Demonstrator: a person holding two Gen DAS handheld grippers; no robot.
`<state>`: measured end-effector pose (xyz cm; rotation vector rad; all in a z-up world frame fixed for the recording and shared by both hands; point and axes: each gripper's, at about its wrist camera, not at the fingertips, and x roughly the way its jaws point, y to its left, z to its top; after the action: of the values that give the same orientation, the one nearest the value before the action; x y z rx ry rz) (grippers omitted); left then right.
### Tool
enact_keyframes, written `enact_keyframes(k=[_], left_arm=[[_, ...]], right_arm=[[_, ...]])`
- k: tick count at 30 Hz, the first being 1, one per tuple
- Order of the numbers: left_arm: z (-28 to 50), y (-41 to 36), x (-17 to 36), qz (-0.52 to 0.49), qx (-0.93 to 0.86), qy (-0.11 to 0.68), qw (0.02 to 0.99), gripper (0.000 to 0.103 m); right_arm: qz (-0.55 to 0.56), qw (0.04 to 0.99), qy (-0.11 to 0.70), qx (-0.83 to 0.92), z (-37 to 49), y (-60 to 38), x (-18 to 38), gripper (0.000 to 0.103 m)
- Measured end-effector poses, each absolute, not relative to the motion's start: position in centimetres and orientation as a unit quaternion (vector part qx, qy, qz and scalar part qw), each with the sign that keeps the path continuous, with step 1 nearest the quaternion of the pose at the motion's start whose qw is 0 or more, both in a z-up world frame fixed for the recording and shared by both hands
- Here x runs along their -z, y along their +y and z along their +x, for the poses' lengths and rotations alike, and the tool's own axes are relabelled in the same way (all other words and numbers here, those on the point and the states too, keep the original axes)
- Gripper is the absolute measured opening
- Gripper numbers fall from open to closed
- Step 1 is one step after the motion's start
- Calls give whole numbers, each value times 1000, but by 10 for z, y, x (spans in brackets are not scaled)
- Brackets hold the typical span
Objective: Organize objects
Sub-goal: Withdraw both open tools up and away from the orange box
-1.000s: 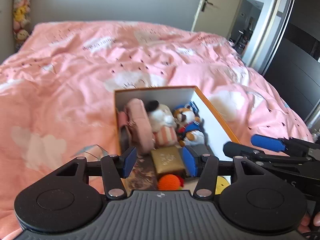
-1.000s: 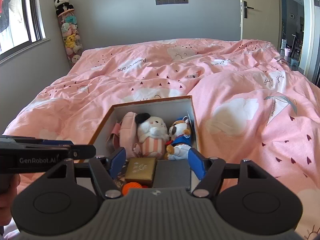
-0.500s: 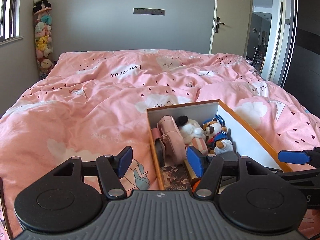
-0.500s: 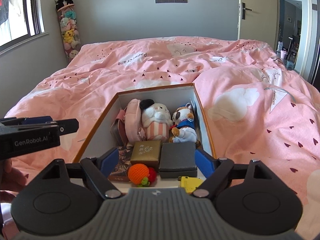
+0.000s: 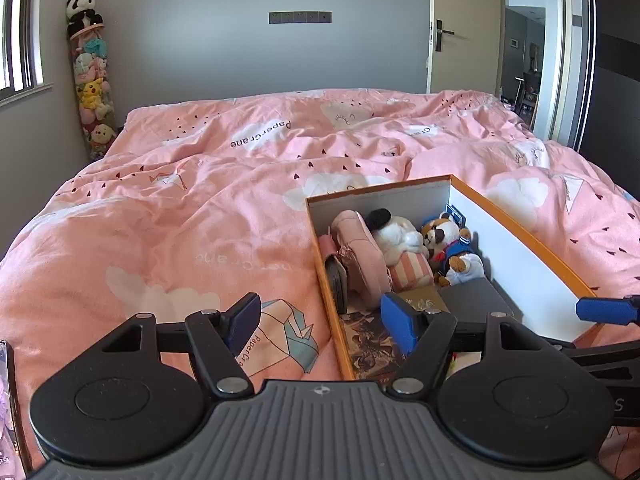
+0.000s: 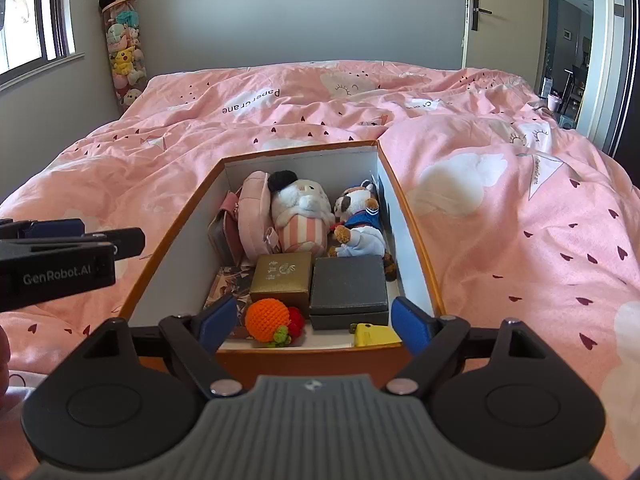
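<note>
Orange-rimmed cardboard box (image 6: 412,216) sitting open on pink duvet (image 6: 520,216) near bed's front edge, contents packed tight, likely for tidy storage. Left gripper (image 5: 320,322) hanging over duvet at box's left wall, jaws opening, nothing between. Inside, left to right: pink pouch (image 6: 253,216), striped plush (image 6: 302,218), sailor dog plush (image 6: 358,222) along far wall; gold box (image 6: 282,276), black box (image 6: 349,286) nearer; crochet orange (image 6: 267,317), yellow piece (image 6: 374,335) at near wall. Right gripper (image 6: 308,322) hovering just before near wall, jaws apart, empty.
</note>
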<state>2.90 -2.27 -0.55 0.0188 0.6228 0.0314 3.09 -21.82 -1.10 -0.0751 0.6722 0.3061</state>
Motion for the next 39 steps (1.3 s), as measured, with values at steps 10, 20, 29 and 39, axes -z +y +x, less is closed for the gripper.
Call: enact_keyframes(k=[10,20,29,39], left_arm=[[23,-18,13,13,-31,332,943,81],[19,-15,19,13,-41,350,936,81],[20,-14,21,12,-39,355,934,81],[20,-15,21,13,-37,356,934,81]], right_arm=[[-72,937,306,-151,19,-212,11,86],[-87,936,311,-143,17,-210,17,87],[-90,934,313,-144,18,-207,18,89],[-92,934,315,-144,18,-206,19,90]])
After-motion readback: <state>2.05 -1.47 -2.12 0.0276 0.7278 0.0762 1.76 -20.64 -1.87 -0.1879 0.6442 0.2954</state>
